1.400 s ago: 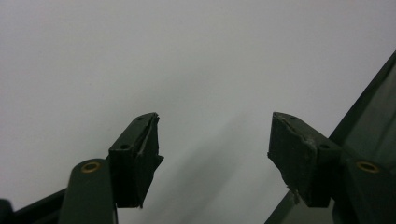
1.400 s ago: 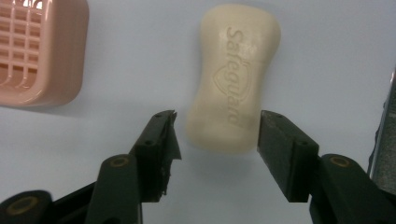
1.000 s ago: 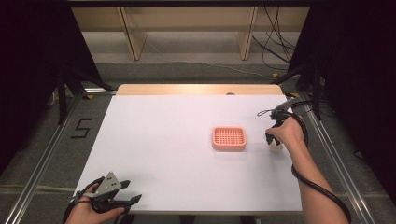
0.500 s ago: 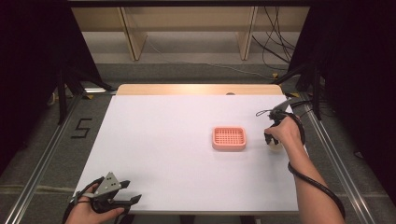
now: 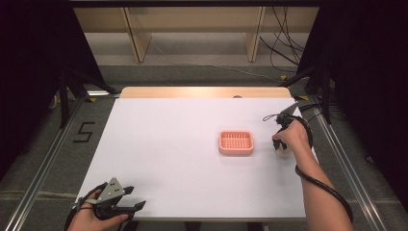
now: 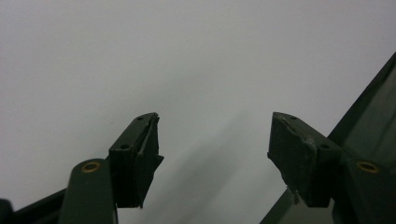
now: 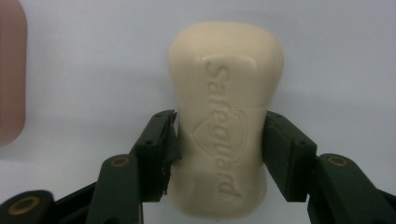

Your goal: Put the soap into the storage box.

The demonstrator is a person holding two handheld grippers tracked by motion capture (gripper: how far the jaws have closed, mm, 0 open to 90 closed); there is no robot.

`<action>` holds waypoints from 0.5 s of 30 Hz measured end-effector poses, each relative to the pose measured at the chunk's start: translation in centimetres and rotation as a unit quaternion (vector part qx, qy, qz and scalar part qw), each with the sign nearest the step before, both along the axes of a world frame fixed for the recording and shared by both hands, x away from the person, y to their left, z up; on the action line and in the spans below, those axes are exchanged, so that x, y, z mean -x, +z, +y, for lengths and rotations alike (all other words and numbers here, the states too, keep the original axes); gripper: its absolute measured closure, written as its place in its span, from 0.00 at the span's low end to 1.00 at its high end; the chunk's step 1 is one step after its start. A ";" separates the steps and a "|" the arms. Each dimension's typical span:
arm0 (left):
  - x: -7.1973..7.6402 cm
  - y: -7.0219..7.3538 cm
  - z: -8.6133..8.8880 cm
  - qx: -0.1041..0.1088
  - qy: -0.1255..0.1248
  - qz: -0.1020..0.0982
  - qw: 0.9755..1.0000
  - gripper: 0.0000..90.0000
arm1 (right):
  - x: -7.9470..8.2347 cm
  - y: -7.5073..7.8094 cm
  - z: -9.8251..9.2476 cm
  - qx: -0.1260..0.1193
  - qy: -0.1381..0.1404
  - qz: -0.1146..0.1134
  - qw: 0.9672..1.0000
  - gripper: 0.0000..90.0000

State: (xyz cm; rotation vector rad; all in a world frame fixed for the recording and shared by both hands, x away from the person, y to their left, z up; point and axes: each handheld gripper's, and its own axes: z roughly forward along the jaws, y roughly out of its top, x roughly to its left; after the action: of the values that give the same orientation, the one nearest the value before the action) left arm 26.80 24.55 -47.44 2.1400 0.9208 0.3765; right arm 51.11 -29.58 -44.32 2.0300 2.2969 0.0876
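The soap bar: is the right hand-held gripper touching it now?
Touching. In the right gripper view, both black jaws of the right hand-held gripper press against the narrow middle of the soap bar, with no gap on either side.

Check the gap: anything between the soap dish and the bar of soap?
Nothing. In the high view only bare white table separates the pink soap dish from the soap; the right gripper clamps the bar.
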 end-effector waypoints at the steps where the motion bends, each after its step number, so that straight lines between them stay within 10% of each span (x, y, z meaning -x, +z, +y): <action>1: 0.0 0.0 0.0 0.000 0.000 0.000 1.000 0.37 | 0.0 0.0 0.0 0.000 0.000 0.000 1.000 0.53; 2: 0.1 -0.1 -0.1 0.005 0.006 0.007 1.000 0.37 | 0.0 -0.1 0.4 -0.002 -0.031 0.001 1.000 0.54; 3: 0.1 -0.1 -0.1 0.005 0.005 0.006 1.000 0.37 | -0.1 -0.1 -0.2 0.003 -0.001 -0.005 1.000 0.54; 15: 0.0 0.0 0.1 -0.001 0.000 -0.001 1.000 0.37 | -0.4 -0.4 -0.4 -0.008 0.006 0.005 1.000 0.56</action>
State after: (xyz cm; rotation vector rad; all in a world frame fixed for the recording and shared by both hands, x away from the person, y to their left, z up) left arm 26.78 24.62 -47.42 2.1409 0.9192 0.3779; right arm 51.46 -29.94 -44.72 2.0281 2.3226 0.0973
